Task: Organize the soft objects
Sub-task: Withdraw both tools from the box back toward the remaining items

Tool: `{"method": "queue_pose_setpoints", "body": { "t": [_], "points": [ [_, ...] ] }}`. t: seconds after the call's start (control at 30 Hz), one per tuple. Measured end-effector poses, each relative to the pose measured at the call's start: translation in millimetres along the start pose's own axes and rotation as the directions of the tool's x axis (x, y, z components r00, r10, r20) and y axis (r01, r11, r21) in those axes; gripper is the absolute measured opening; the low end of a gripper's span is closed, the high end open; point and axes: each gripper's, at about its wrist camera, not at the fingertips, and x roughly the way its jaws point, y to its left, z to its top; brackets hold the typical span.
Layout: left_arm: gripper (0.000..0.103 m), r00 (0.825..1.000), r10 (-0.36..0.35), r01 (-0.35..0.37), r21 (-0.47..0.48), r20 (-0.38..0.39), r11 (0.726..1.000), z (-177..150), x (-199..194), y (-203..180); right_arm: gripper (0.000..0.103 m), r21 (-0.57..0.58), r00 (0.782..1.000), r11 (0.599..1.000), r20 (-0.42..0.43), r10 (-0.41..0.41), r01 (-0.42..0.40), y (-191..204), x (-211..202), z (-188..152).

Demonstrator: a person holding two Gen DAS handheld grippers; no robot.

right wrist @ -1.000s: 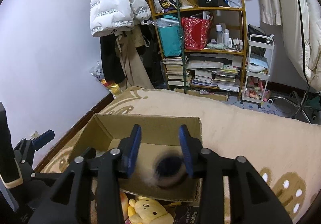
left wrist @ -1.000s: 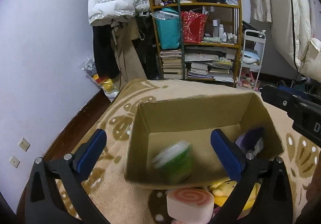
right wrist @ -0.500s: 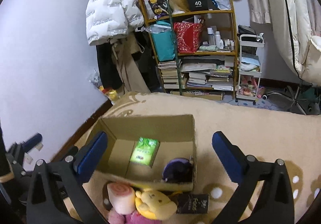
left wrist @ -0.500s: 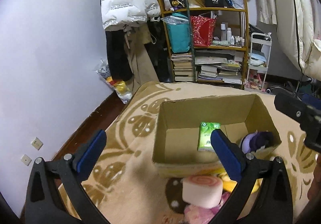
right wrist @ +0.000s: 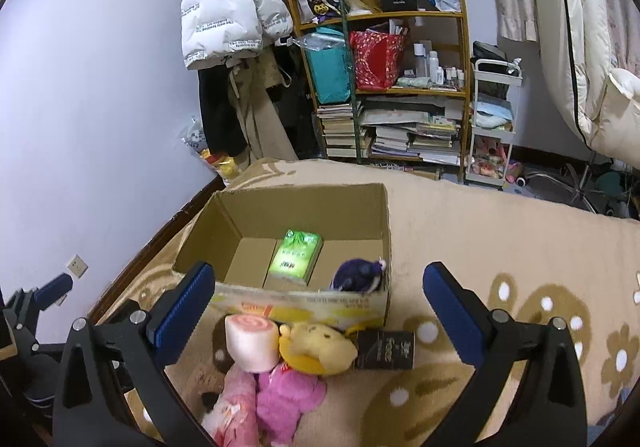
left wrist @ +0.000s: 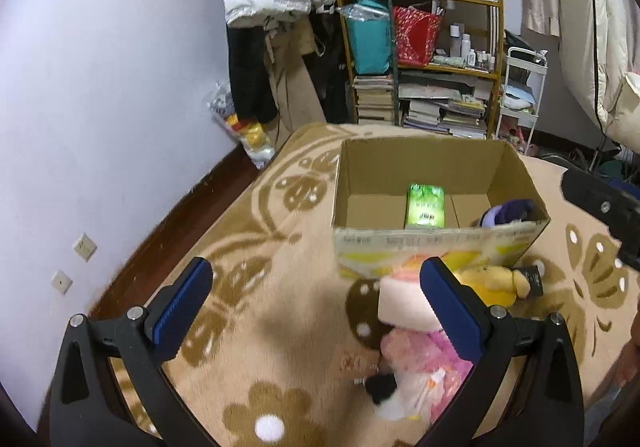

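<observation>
I am holding both grippers above the patterned rug, and both sets of jaws are standing wide apart with nothing between them: the left gripper (left wrist: 316,297) and the right gripper (right wrist: 320,301) are each hovering short of the cardboard box (right wrist: 300,207), which is sitting toward the rug's left edge, near the wall. Inside the box I am counting two things: one green tissue pack (right wrist: 295,257) lying flat in the middle of the floor and one purple plush (right wrist: 358,275) tucked into the near right corner. Outside, just against the box's near wall, I am counting one pink swirl-roll cushion (right wrist: 250,343), one yellow plush (right wrist: 316,347), one dark flat packet (right wrist: 384,349), and two pink plush toys, one in crinkly wrapping (right wrist: 236,407) and one bare (right wrist: 286,403). I am judging all the plush as light and squashy, so I am planning to pinch across the thickest part of a body, not a limb or ear. The roll cushion looks springy and likely to bulge out of a shallow grip; the wrapped toy may be slippery.
</observation>
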Motion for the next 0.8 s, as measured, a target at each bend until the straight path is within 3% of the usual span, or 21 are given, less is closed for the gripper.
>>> {"method": "queue_pose_setpoints", "body": {
  "t": [0.37,0.8],
  "points": [
    [0.102,0.999,0.005,-0.006,-0.009,-0.052,1.000,-33.5,-4.2,3.5,0.103,0.058,0.996,0.998,-0.093,-0.011,0.016,-14.5,-10.1,-20.9],
    [0.102,0.990,-0.039,0.040,0.004,-0.132,0.999,-52.1,30.7,-11.4,0.103,0.065,0.978,0.998,-0.207,-0.010,0.024,-14.4,21.8,-36.5]
  ]
}}
